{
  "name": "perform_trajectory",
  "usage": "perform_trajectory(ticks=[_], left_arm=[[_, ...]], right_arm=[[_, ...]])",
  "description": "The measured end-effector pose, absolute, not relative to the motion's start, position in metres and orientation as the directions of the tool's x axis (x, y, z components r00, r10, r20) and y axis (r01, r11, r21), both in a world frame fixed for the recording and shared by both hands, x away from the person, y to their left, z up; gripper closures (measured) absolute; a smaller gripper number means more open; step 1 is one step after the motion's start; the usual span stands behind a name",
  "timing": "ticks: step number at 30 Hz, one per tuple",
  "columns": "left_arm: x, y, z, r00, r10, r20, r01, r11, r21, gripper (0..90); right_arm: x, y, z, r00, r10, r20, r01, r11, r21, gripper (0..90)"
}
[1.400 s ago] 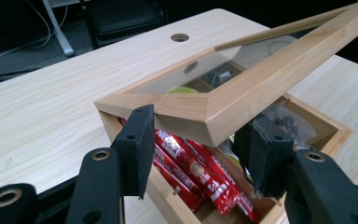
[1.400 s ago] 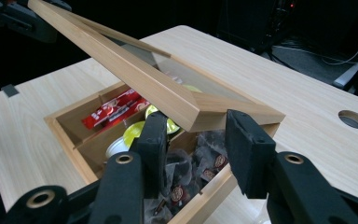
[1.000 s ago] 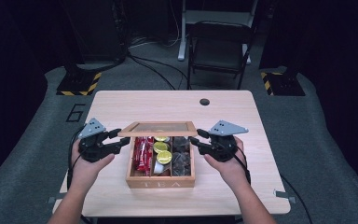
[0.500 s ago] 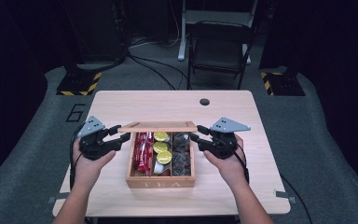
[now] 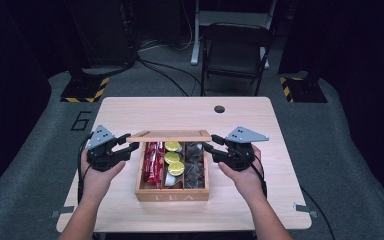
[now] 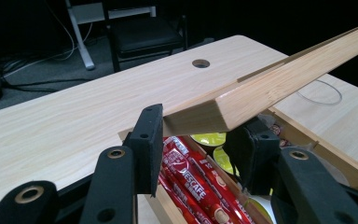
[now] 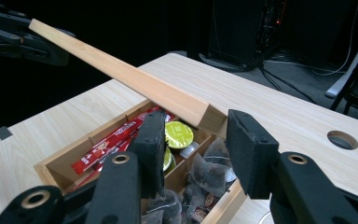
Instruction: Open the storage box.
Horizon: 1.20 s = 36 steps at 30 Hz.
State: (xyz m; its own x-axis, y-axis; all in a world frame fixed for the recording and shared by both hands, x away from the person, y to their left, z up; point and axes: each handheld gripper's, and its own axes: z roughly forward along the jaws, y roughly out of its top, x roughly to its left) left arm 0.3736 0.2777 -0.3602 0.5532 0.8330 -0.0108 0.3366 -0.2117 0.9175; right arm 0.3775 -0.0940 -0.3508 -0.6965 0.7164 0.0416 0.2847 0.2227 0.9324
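Note:
A wooden tea box (image 5: 172, 194) stands at the middle of the table, its lid (image 5: 170, 136) raised and seen edge-on over the back of the box. Inside lie red sticks (image 5: 152, 162), yellow-green capsules (image 5: 172, 157) and dark tea bags (image 5: 195, 165). My left gripper (image 5: 130, 142) has just been closing and is shut on the lid's left corner (image 6: 214, 112), a pad on each side. My right gripper (image 5: 211, 145) stands open around the lid's right corner (image 7: 200, 112), with a gap showing beside the right pad (image 7: 247, 144).
A round cable hole (image 5: 219, 109) sits in the tabletop (image 5: 180, 112) behind the box. A black chair (image 5: 235, 55) stands beyond the far edge, with cables on the floor. Bare wood lies left and right of the box under the hands.
The lid showed its framed face a second ago; it has tipped forward toward me and now shows just its thin edge. Both hands have stayed at the lid's corners.

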Motion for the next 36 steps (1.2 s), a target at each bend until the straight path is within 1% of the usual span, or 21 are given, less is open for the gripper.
perform_trajectory(ticks=[6, 12, 16, 20, 24, 27, 30, 36], left_arm=[[0.373, 0.279, -0.361, 0.558, 0.83, -0.016, 0.339, -0.211, 0.917, 57.8], [0.372, 0.278, -0.362, 0.558, 0.83, -0.017, 0.336, -0.208, 0.919, 57.8], [0.372, 0.278, -0.362, 0.556, 0.831, -0.019, 0.336, -0.205, 0.919, 57.8], [0.372, 0.278, -0.363, 0.555, 0.832, -0.02, 0.333, -0.2, 0.922, 57.7], [0.372, 0.279, -0.364, 0.556, 0.831, -0.022, 0.332, -0.198, 0.922, 57.6], [0.372, 0.279, -0.364, 0.556, 0.831, -0.021, 0.331, -0.198, 0.923, 57.6], [0.372, 0.279, -0.364, 0.556, 0.831, -0.02, 0.33, -0.199, 0.923, 57.6], [0.371, 0.279, -0.365, 0.559, 0.829, -0.022, 0.332, -0.199, 0.922, 57.5]], right_arm=[[0.37, -0.097, -0.363, -0.69, 0.722, 0.042, 0.294, 0.227, 0.928, 57.4], [0.365, -0.094, -0.381, -0.695, 0.719, 0.014, 0.294, 0.267, 0.918, 57.9], [0.364, -0.087, -0.395, -0.719, 0.695, -0.013, 0.282, 0.309, 0.909, 57.8], [0.365, -0.083, -0.409, -0.741, 0.672, 0.002, 0.292, 0.32, 0.901, 57.8], [0.368, -0.079, -0.423, -0.733, 0.679, 0.03, 0.337, 0.324, 0.884, 57.4], [0.367, -0.076, -0.432, -0.739, 0.673, 0.023, 0.342, 0.346, 0.874, 55.8], [0.367, -0.074, -0.435, -0.743, 0.67, 0.008, 0.342, 0.369, 0.864, 55.2], [0.367, -0.072, -0.441, -0.757, 0.653, 0.027, 0.352, 0.373, 0.858, 55.1]])
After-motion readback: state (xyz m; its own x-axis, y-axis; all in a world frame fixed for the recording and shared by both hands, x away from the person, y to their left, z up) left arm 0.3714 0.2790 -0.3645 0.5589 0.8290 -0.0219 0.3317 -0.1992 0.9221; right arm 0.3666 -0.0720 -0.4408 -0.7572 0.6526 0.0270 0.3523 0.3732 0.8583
